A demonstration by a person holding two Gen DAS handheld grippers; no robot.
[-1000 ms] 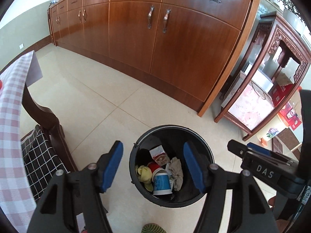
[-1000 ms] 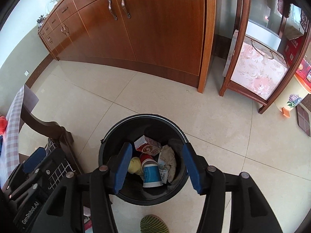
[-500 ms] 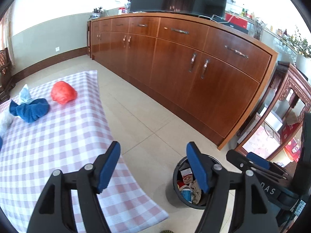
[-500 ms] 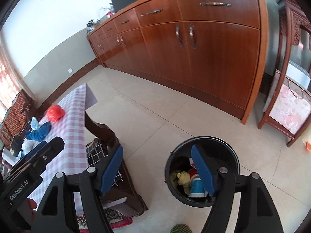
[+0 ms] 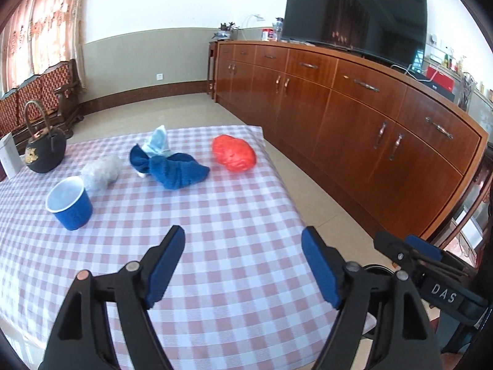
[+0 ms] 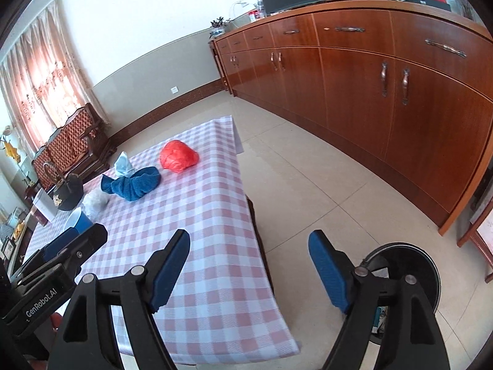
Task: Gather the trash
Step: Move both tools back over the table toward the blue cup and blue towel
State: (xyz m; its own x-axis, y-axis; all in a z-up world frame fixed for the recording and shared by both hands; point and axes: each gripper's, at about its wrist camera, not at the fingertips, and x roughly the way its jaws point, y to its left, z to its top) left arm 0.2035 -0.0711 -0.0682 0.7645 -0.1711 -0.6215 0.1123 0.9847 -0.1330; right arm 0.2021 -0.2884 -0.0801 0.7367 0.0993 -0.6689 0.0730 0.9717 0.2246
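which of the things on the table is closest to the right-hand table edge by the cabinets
The crumpled red plastic bag. It lies nearest that edge of the checked tablecloth, while the blue towel, grey wad and blue cup sit further left.

The black bin (image 6: 428, 265) on the floor is half hidden behind the right tongs (image 6: 249, 269), its contents too covered to make out. The blue cup (image 6: 80, 220) near the counter's (image 6: 215, 246) far left edge is partly blocked by the left tongs (image 6: 58, 256).
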